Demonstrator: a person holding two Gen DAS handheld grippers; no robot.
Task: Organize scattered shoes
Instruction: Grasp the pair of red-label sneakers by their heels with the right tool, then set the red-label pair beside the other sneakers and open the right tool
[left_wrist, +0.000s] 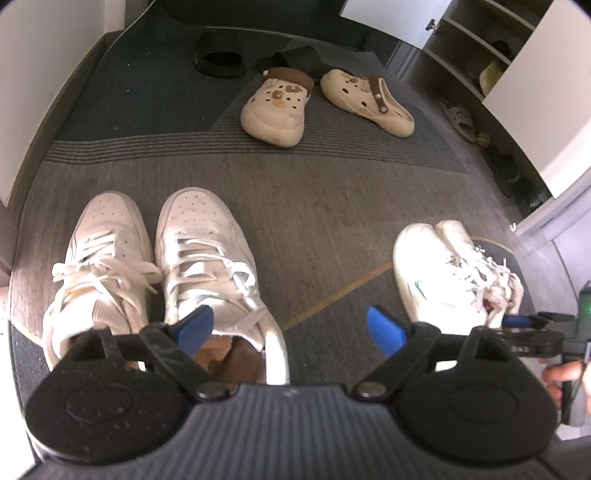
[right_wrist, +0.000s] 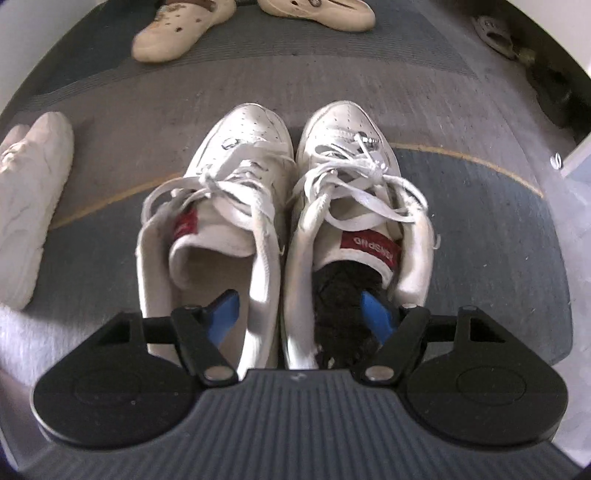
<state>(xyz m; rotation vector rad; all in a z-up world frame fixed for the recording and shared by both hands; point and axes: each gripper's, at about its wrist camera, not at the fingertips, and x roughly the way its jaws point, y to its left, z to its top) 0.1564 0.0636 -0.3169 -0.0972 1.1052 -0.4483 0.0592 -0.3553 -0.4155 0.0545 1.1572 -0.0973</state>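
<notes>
The right gripper (right_wrist: 299, 314) has one finger (right_wrist: 223, 314) inside the left sneaker (right_wrist: 229, 206) and the other inside the right sneaker (right_wrist: 354, 206), their two inner collars between the jaws; whether the pads already press is not clear. If the jaws close off-centre, one collar could slip free and that shoe drop or twist away. The loose laces (right_wrist: 362, 184) at 12 o'clock could snag. Something dark fills the right sneaker's heel; I cannot tell what.

The left gripper (left_wrist: 291, 328) stands wide apart and empty, its left finger (left_wrist: 195, 325) over the mouth of one of the white trainers (left_wrist: 207, 258), its right over bare carpet (left_wrist: 314, 221). From here a close would catch only one wall, or nothing.

At 12 o'clock lie two cream clogs (left_wrist: 273, 110), splayed apart. At 2 o'clock an open cupboard (left_wrist: 465, 48) with a sandal (left_wrist: 460, 118) on the floor before it; shoes beyond are too dark to read.
</notes>
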